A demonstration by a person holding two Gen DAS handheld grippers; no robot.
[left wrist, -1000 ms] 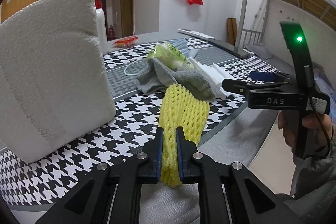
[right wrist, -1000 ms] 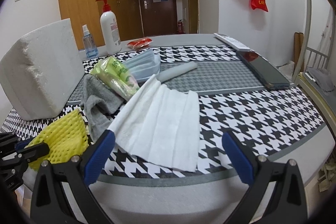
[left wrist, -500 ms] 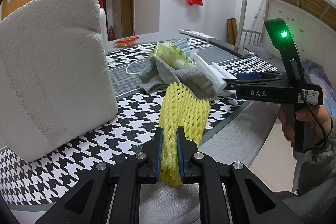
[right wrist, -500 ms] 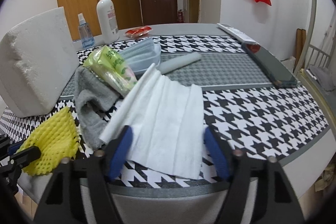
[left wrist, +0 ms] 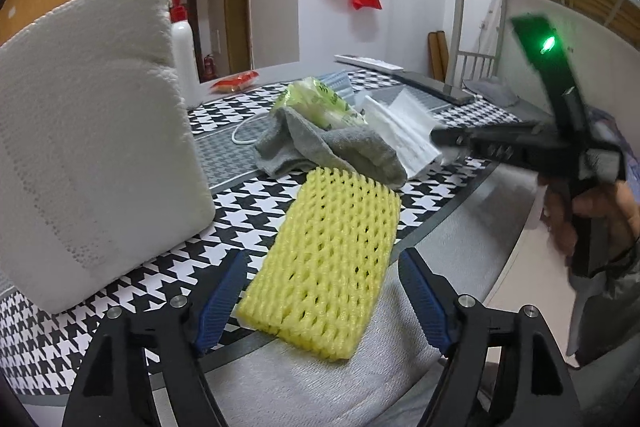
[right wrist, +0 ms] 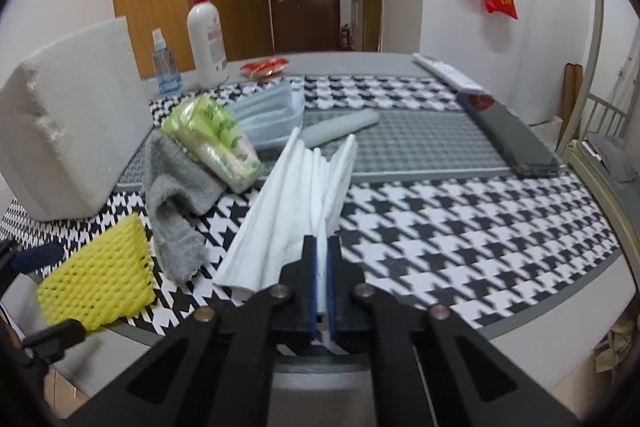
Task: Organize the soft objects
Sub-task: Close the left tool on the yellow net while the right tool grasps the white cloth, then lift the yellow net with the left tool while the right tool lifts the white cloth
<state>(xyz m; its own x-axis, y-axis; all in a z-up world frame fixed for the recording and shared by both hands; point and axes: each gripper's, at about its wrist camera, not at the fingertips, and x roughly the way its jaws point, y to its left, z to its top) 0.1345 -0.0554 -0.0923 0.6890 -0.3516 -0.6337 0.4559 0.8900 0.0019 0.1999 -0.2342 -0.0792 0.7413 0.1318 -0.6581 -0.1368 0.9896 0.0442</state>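
Observation:
The yellow foam net [left wrist: 326, 259] lies flat at the table's front edge between the fingers of my left gripper [left wrist: 322, 291], whose jaws are opening and no longer touch it. In the right wrist view the same foam net [right wrist: 98, 277] sits at the lower left. My right gripper [right wrist: 320, 277] is shut on the near edge of the white paper towel [right wrist: 292, 211], which is bunched into folds. A grey sock [right wrist: 176, 203] and a green tissue pack [right wrist: 212, 139] lie between the net and the towel. A big white foam block [left wrist: 84, 155] stands on the left.
On the houndstooth table cloth [right wrist: 460, 235] are a pump bottle [right wrist: 206, 35], a small spray bottle [right wrist: 162, 65], a red packet [right wrist: 264, 67], stacked face masks [right wrist: 268, 115], a grey tube [right wrist: 340, 127] and a dark phone [right wrist: 508, 135]. A hand [left wrist: 580, 211] holds the right gripper.
My left gripper has let go of the yellow foam net, which now lies flat. My right gripper has shut on the white paper towel and gathered it into folds.

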